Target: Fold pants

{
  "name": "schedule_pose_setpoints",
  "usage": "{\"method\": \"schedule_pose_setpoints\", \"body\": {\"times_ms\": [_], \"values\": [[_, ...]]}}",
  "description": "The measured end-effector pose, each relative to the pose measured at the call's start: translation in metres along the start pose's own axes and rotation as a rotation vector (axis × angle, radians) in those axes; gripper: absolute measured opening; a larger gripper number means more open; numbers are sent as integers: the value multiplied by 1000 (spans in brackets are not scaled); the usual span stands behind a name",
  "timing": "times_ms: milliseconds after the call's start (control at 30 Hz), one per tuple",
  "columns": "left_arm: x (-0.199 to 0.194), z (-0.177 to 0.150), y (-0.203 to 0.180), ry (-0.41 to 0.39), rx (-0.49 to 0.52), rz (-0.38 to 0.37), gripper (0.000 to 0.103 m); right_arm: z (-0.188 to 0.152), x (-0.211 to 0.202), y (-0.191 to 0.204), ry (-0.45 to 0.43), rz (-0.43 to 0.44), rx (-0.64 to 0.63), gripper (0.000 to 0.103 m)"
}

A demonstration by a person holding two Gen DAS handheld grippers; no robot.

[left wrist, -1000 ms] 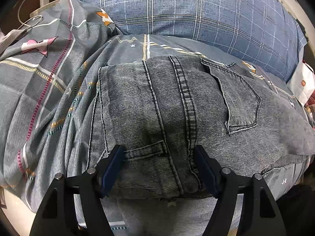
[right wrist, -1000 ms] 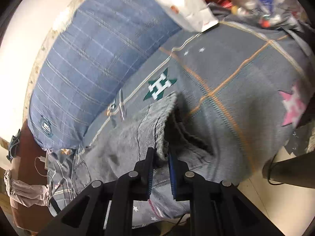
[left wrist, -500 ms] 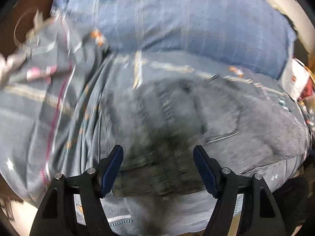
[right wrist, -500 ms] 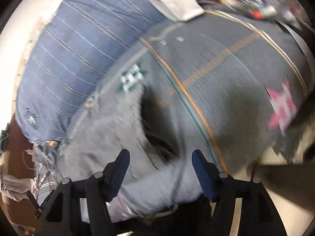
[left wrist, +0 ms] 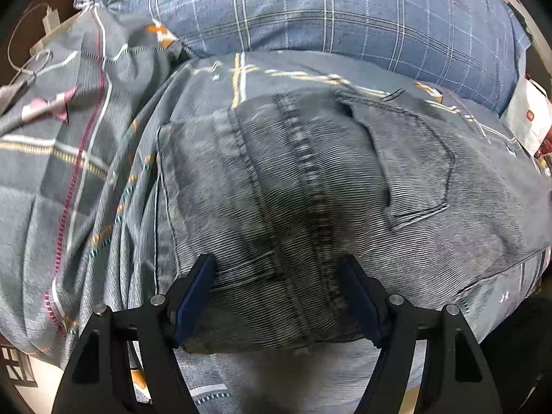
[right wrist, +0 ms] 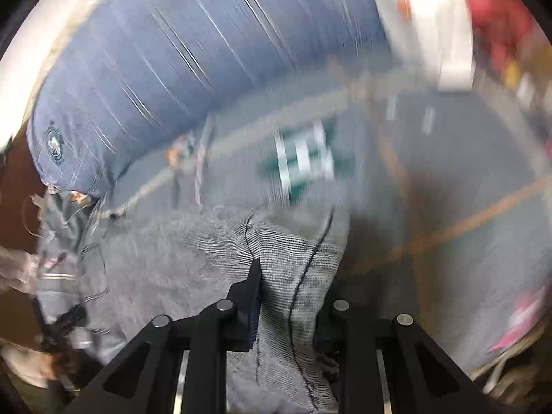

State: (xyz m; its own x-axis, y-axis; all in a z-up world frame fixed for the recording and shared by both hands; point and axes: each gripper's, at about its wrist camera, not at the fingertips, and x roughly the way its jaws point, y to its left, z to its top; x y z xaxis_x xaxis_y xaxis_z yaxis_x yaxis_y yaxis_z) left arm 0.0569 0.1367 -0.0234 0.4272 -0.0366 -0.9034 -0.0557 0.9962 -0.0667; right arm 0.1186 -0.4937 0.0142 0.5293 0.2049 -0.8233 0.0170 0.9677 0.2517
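Jeans (left wrist: 310,179) on grey bedspread (left wrist: 86,179), left fingers (left wrist: 198,286) apart, right fingers (right wrist: 253,293) pinching jeans.

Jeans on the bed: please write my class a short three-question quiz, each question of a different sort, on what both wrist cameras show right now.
1. True or false: the left gripper stands open, its fingers astride the jeans.
2. What lies just beyond the jeans? A) blue checked pillow B) wooden chair C) laptop
3. Short answer: what is bunched between the fingers of the right gripper?

Key: 1 true. 2 A. 3 the jeans; its jaws have just been closing, with denim between them.
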Motion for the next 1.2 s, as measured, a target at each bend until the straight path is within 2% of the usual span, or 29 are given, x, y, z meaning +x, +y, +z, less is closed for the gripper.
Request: {"method": "schedule_pose_setpoints", "body": {"times_ms": [67, 100, 133, 167, 200, 233, 267, 300, 400, 467, 533, 600, 633, 700, 733, 767, 800, 833, 867, 933, 1000, 1133, 1167, 1200], "values": [[0, -1, 1, -4, 11, -15, 75, -3, -26, 35, -132, -151, -169, 23], [0, -1, 1, -4, 18, -8, 75, -7, -28, 45, -170, -196, -220, 25], [1, -1, 0, -3, 26, 1, 76, -10, -13, 45, -135, -208, -209, 28], [2, -1, -1, -4, 33, 6, 76, -11, 10, 36, -40, -205, -178, 45], [3, 0, -2, -1, 39, 12, 76, -14, 39, 23, 99, -187, -137, 60], [3, 1, -3, 5, 45, 19, 76, -24, 73, -1, 227, -212, -55, 60], [3, 2, -4, 6, 49, 22, 76, -27, 76, -9, 218, -207, -14, 65], [2, 3, -4, 2, 53, 22, 76, -28, 66, -15, 160, -179, 25, 66], [-6, 4, -7, -17, 71, 27, 76, -28, 19, -14, 13, -205, 61, 67], [-16, 8, -12, -50, 71, 25, 75, -26, -3, -4, -34, -165, 44, 70], [-26, 13, -16, -75, 68, -5, 76, -26, -12, 10, -54, -51, 26, 78], [-32, 18, -24, -97, 72, -53, 76, -34, 2, 17, -9, 46, 47, 83], [-32, 20, -27, -97, 78, -62, 76, -40, 17, 12, 36, 52, 66, 83], [-22, 20, -33, -69, 99, -29, 79, -58, 62, -8, 201, -52, 111, 82], [-10, 17, -33, -28, 108, 22, 80, -60, 63, -11, 158, -88, 87, 82], [12, 14, -28, 67, 115, 89, 82, -58, 59, -6, 165, -150, 78, 81], [20, 11, -19, 87, 76, 61, 86, -54, 56, -1, 194, -201, 80, 82], [17, 11, -12, 72, 33, 35, 86, -48, 48, 7, 187, -193, 78, 82], [12, 12, -8, 68, 8, 46, 86, -41, 36, 20, 146, -165, 59, 82], [-2, 18, -10, 18, 14, 78, 85, -25, 19, 57, 84, -128, -9, 82], [-18, 25, -18, -41, 31, 38, 85, -17, 17, 88, 71, -28, -56, 82], [-35, 42, -34, -122, 15, -58, 85, -18, 54, 162, 149, 216, -137, 82], [-34, 45, -37, -146, 9, -69, 85, -28, 71, 174, 195, 247, -149, 82], [-31, 47, -39, -161, -1, -68, 86, -42, 94, 186, 281, 251, -176, 82]]}}
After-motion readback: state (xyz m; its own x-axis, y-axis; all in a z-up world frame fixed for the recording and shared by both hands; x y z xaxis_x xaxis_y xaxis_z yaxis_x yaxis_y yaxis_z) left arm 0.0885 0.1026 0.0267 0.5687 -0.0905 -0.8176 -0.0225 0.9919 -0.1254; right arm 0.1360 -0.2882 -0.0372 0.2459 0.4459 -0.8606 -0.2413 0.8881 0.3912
